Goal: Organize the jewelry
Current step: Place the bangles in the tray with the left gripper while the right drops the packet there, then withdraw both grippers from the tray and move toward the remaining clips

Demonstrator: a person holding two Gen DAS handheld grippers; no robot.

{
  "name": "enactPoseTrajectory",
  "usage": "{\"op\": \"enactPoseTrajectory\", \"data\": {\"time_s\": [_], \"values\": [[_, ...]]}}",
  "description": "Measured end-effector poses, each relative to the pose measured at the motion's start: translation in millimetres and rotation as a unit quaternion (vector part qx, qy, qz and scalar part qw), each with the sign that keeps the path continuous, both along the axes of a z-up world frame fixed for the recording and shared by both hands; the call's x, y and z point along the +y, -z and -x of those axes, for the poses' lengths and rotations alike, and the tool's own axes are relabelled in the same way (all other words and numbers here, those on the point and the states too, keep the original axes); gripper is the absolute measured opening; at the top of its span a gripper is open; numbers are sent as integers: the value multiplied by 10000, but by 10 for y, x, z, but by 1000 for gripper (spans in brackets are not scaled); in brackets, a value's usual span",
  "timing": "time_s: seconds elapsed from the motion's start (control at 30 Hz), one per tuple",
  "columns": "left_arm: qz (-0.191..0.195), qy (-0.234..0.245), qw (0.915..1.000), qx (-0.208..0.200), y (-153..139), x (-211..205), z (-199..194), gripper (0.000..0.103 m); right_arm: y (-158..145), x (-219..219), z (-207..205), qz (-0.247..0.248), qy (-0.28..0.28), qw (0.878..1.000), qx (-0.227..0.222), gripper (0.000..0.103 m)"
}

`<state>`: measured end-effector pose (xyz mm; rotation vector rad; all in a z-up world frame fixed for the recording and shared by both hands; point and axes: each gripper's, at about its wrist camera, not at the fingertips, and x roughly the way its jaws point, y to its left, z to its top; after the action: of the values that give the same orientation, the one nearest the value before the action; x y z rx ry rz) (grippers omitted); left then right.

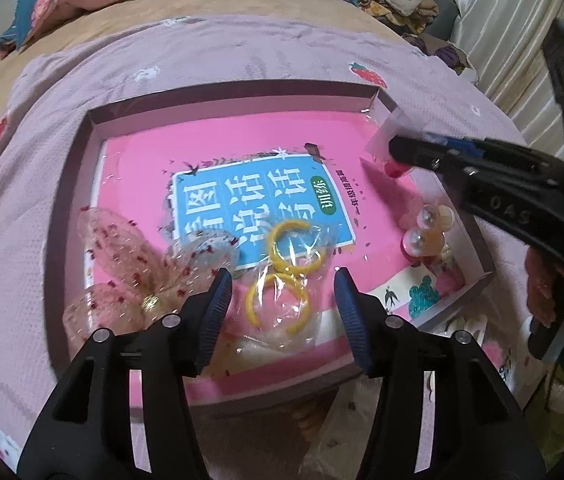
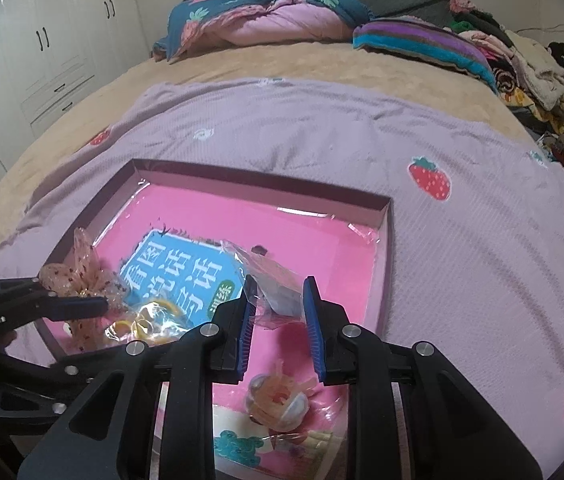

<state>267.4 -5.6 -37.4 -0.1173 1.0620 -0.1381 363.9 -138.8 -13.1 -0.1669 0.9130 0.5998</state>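
two grippers are over a shallow box [image 1: 82, 184] on a bed. left gripper [image 1: 280, 300]: jaws stand fairly wide, pads apart from anything; below the gap lies a clear bag of yellow hoops [image 1: 285, 280], flat on the pink book cover [image 1: 242, 148] lining the box. no earlier view to compare.

right gripper [image 2: 278, 312]: jaws narrow, closed on a small clear packet [image 2: 270, 280], which sticks out beyond the tips and hangs above the book. contents of the packet cannot be made out; a red bit shows at its end in the left view.

just left of the hoops, a sheer spotted bow [image 1: 122, 264] lies over the box's near left part. near the right wall sits a peach flower piece with pearl beads [image 1: 425, 228], below the right gripper. box rests on a lilac strawberry-print blanket [image 2: 361, 140]. a hand [image 1: 541, 292] grips the right gripper's handle at the frame edge.
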Motion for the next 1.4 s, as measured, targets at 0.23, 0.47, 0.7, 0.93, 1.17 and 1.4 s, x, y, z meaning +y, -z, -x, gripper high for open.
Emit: {"op": "enactPoseTrajectory", "data": {"time_s": [0.23, 0.47, 0.7, 0.93, 1.17, 1.4], "values": [[5, -258, 9995, -161, -181, 149, 193, 49, 15, 65, 94, -90, -98, 9999, 44, 27], [86, -470, 9986, -245, -297, 264, 338, 53, -2, 62, 185, -391, -164, 9986, 331, 34], [121, -600, 9974, -371, -416, 349, 484, 58, -74, -10, 308, -669, -109, 9965, 489, 47], [154, -693, 9959, -557, -577, 397, 624, 62, -274, -144, 463, -848, 2, 9957, 376, 52], [174, -827, 9932, -801, -798, 467, 761, 71, -640, -382, 646, -1065, 178, 9941, 61, 66], [212, -968, 9890, -1095, -1036, 511, 925, 92, -983, -589, 852, -1222, 327, 9915, -296, 80]]}}
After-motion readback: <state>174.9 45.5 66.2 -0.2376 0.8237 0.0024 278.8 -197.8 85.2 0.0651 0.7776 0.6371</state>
